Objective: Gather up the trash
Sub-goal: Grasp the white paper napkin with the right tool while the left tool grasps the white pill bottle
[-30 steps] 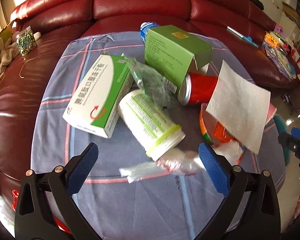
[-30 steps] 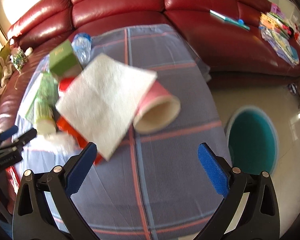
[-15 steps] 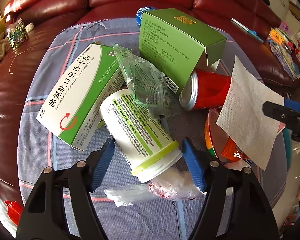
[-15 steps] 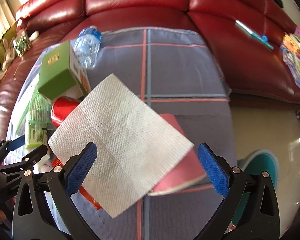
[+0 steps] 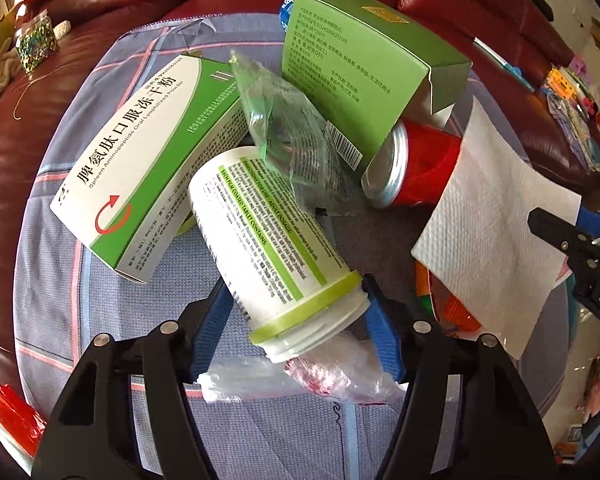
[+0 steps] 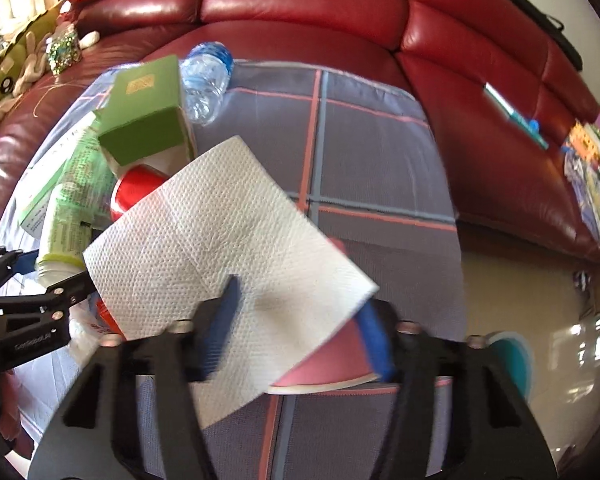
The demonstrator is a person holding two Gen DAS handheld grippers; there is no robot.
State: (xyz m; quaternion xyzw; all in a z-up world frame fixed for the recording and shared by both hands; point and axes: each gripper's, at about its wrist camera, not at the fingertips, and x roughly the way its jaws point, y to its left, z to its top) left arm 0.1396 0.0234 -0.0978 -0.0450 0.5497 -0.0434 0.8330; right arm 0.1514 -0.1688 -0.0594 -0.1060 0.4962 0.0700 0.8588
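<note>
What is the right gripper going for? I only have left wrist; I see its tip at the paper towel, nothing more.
Observer: The right gripper straddles the paper towel and a pink cup lying on its side beneath it. Its jaws have just been closing with both between them.
Operator: Gripped yet?
Observer: Cannot tell, since the pads are blurred. One sits on the towel and the other is beside the cup's wall.
Operator: Where's the bin?
Observer: A round teal container stands on the floor, past the table's edge on the right of the right wrist view. It looks like the bin.
</note>
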